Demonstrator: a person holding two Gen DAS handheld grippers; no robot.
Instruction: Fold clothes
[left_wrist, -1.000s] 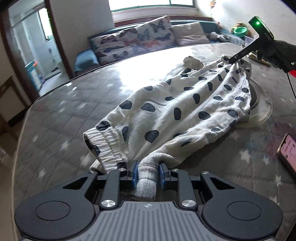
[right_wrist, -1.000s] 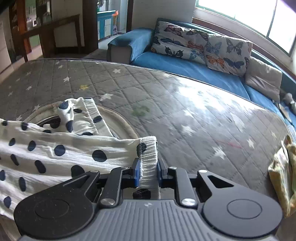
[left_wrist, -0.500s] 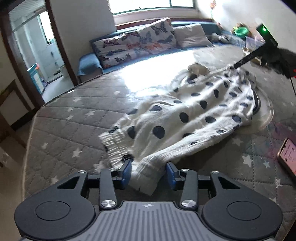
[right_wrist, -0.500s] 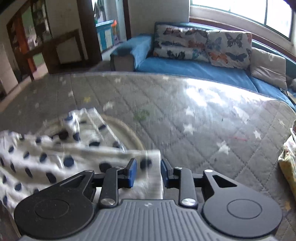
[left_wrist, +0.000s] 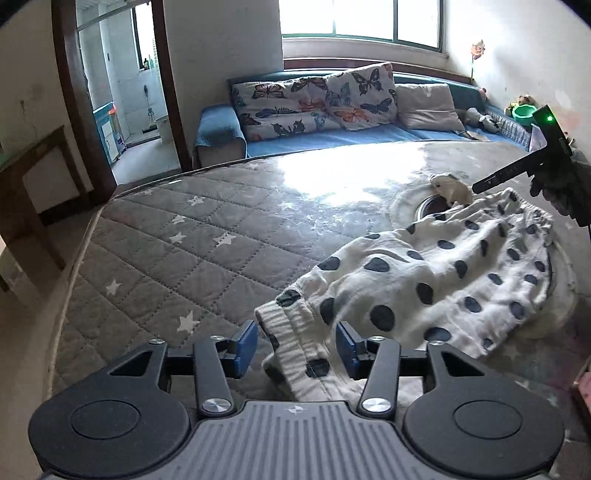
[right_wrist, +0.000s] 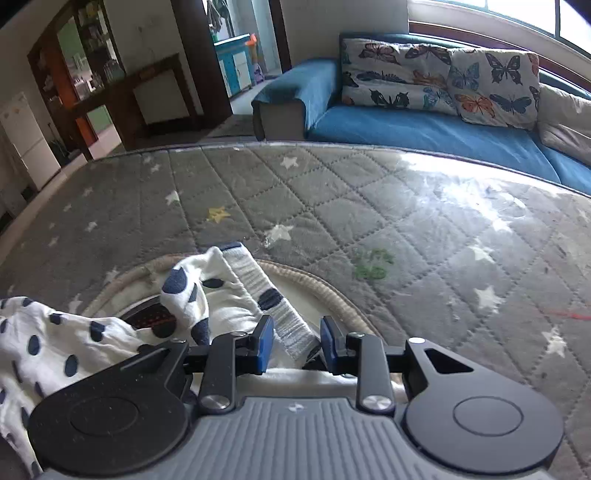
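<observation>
White trousers with dark polka dots (left_wrist: 436, 284) lie folded on the grey star-quilted table cover (left_wrist: 207, 240). My left gripper (left_wrist: 295, 349) is open, its blue pads on either side of the ribbed cuff end (left_wrist: 295, 339), which lies loose on the cover. My right gripper (right_wrist: 295, 345) is open over the other end of the trousers (right_wrist: 229, 295), the ribbed band (right_wrist: 280, 314) lying between the pads. The right gripper also shows in the left wrist view (left_wrist: 517, 168), above the far end of the garment.
A round rope-edged mat (right_wrist: 325, 291) with a dark centre lies under the trousers. A small cream cloth (left_wrist: 450, 188) lies by it. A blue sofa with butterfly cushions (left_wrist: 332, 99) stands beyond the table. A phone (left_wrist: 583, 384) lies at the right edge.
Both grippers have opened and let go of the trousers' ends, then drawn back. The garment now rests loose on the cover.
</observation>
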